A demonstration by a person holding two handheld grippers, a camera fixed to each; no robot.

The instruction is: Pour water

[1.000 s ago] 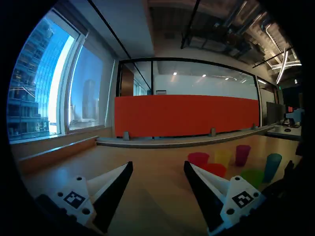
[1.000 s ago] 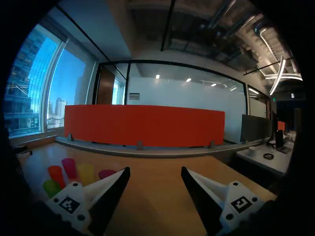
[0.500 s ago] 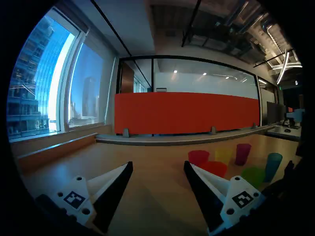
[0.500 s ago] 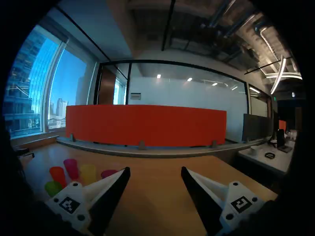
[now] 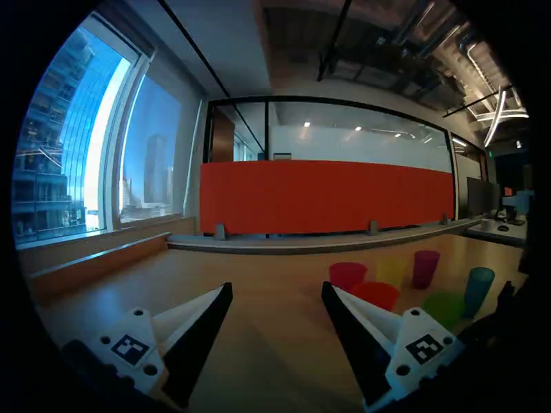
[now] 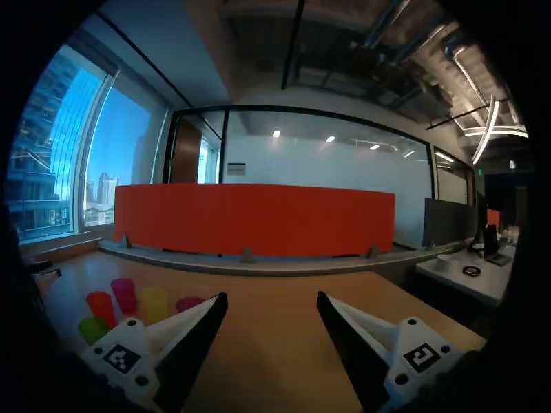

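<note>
Left tongs and right tongs gape apart; coloured cups cluster upright on table.

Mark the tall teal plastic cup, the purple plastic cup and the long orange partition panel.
tall teal plastic cup [image 5: 478,289], left gripper view, middle of its side wall
purple plastic cup [image 5: 425,270], left gripper view, middle of its side wall
long orange partition panel [image 6: 255,219], right gripper view, centre of its face
</note>
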